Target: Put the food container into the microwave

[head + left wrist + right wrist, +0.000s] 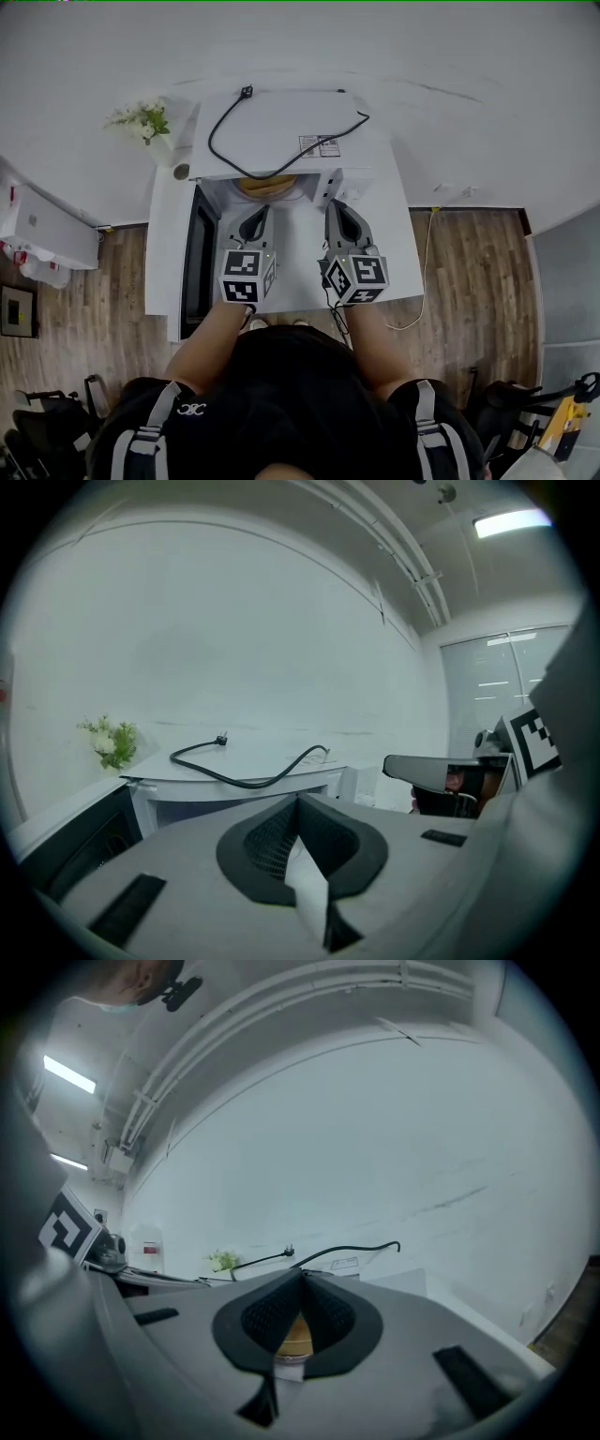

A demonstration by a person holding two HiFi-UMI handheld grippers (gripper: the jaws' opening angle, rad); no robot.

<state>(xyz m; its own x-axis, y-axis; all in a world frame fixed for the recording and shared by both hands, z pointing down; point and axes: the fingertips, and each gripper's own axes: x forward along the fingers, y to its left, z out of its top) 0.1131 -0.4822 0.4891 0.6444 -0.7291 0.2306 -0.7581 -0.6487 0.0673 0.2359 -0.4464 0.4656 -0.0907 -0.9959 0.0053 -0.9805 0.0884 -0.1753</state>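
Note:
The food container [267, 185], tan food under a clear lid, sits in the mouth of the white microwave [272, 120], whose door [199, 255] hangs open to the left. My left gripper [259, 213] hovers just in front of the opening with its jaws closed together, shut on nothing. My right gripper [336, 205] is beside it at the opening's right, also shut. In the right gripper view the container [297, 1336] shows through the gap behind the closed tips of the right gripper [302, 1275]. In the left gripper view the left gripper [298, 801] points at the microwave [234, 794].
A black power cord [281, 155] lies looped on the microwave's top. A small vase of white flowers [141, 119] stands at the table's back left. The white table [300, 277] ends just in front of me, with wood floor on both sides.

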